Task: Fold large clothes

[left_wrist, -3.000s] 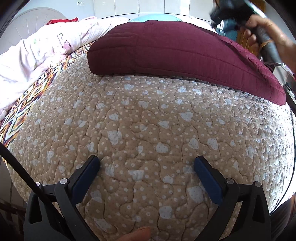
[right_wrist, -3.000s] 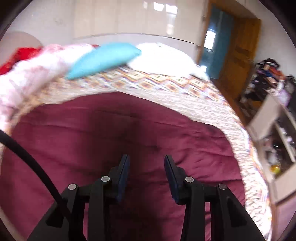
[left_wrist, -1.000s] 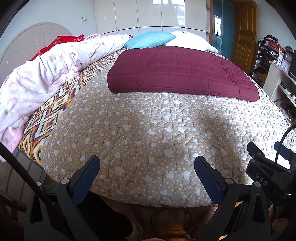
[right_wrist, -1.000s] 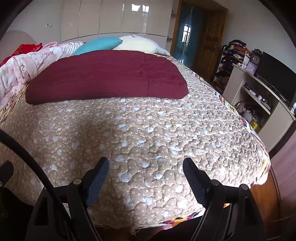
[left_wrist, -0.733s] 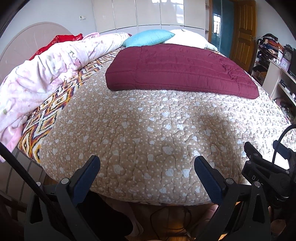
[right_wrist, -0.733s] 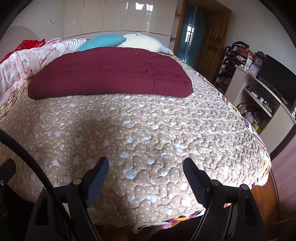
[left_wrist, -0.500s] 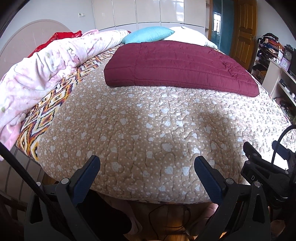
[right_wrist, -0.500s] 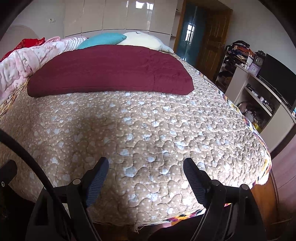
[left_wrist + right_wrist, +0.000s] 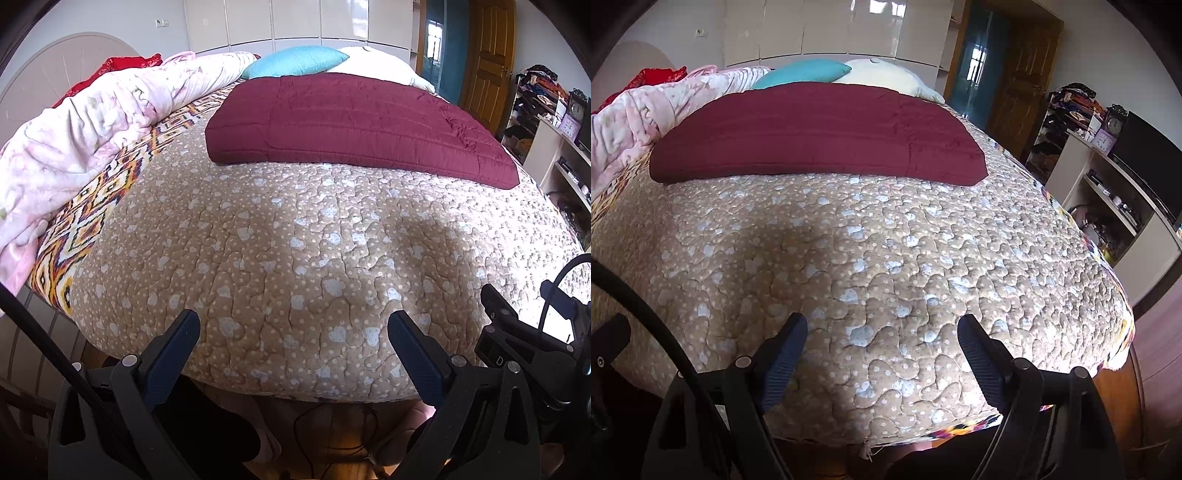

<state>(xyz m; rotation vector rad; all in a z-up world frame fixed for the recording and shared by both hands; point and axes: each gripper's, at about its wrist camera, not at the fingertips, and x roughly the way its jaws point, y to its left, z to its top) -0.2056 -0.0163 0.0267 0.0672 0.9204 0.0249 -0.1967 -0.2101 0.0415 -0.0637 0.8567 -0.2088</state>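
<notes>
Maroon quilted garment [image 9: 354, 122]: it is lying folded into a flat block across the far half of the bed, its near edge running side to side and its surface smooth.
Bed cover [image 9: 295, 258]: a tan quilted spread dotted with pale hearts is stretching from the garment to the foot of the bed and hanging over that edge.
Left gripper [image 9: 291, 328]: it is hovering over the foot edge of the bed, its jaws standing wide apart with nothing between them but the spread beneath.
Right gripper [image 9: 882, 328]: it is hanging over the same foot edge, further toward the shelving side, its jaws also gaping wide and gripping nothing.
Garment relative to the jaws: it is sitting well apart from both pairs, straight ahead up the bed, with a broad band of bare spread between.
Pink floral blanket [image 9: 85, 129]: it is bunching along the left side of the bed, beside the garment but not touching it.
Pillows: a turquoise pillow [image 9: 801, 74] and a cream pillow [image 9: 882, 77] are resting just behind the garment's far edge.
</notes>
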